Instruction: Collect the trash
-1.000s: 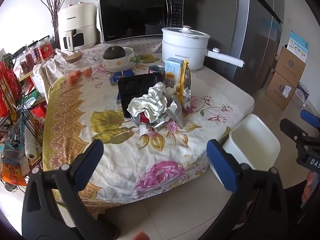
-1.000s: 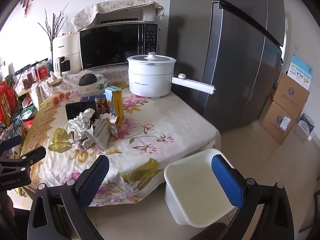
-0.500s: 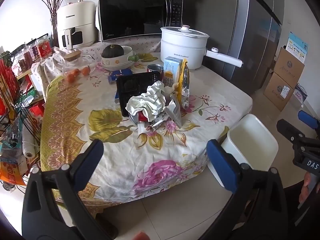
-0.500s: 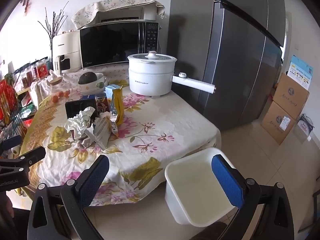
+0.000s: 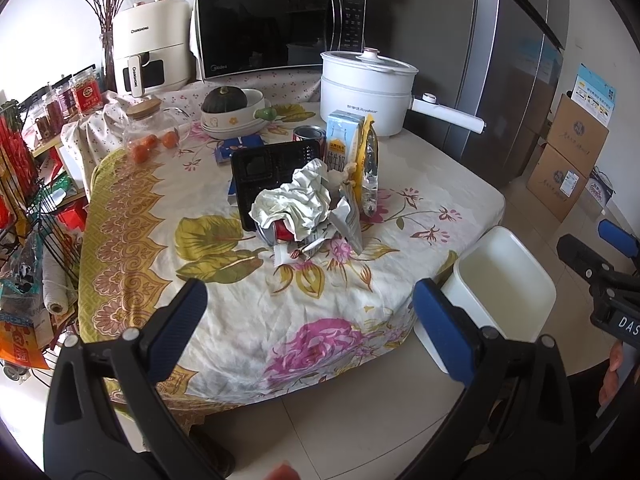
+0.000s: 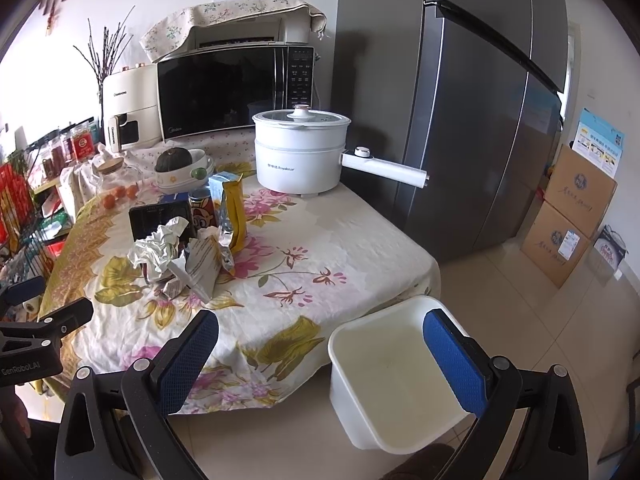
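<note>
White crumpled paper (image 5: 296, 204) tops the trash pile mid-worktop (image 5: 440, 184). The white bin (image 6: 392, 376) sits on the floor by the near corner. Both left gripper (image 5: 308, 316) and right gripper (image 6: 332, 344) hang with jaws wide apart, holding nothing. A clumsy grab might knock over the milk carton (image 5: 340, 144).

Colours I see, both cams:
Tablecloth (image 5: 224, 280) cream w/ pink + yellow-green flowers, gold ornate border on one edge. Bin (image 6: 394, 376) white. Crumpled paper (image 5: 296, 202) white/silvery; tray (image 5: 264, 176) black; milk carton (image 5: 340, 142) light blue; pouch (image 6: 235, 216) yellow. Pot (image 6: 300, 152) white, microwave (image 6: 228, 92) black-fronted, fridge (image 6: 472, 100) dark grey. My gripper pads (image 6: 190, 360) blue on black frames.
</note>
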A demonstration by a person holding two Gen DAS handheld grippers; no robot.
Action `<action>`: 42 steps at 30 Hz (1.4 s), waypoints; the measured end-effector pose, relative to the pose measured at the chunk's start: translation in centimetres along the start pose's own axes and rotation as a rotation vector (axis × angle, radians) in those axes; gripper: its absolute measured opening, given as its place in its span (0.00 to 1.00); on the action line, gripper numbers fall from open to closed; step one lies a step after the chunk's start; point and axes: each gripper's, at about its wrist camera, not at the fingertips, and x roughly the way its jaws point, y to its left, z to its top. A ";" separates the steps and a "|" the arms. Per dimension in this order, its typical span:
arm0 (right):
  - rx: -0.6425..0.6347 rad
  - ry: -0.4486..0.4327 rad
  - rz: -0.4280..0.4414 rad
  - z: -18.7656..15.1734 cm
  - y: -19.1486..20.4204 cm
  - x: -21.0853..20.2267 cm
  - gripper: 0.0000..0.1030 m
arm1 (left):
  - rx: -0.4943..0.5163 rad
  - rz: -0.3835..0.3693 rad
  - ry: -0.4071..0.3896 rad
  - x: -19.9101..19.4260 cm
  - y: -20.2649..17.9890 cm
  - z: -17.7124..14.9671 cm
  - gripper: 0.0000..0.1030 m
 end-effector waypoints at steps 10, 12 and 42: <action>-0.001 0.000 0.000 -0.1 0.0 0.0 1.00 | 0.003 -0.005 0.004 0.0 -0.2 0.0 0.99; -0.001 0.000 0.000 -0.1 0.0 0.0 1.00 | 0.002 -0.005 0.004 0.0 -0.2 0.0 0.99; 0.021 0.001 -0.002 -0.1 -0.3 0.2 1.00 | 0.011 -0.014 0.005 0.3 -1.0 -0.1 0.99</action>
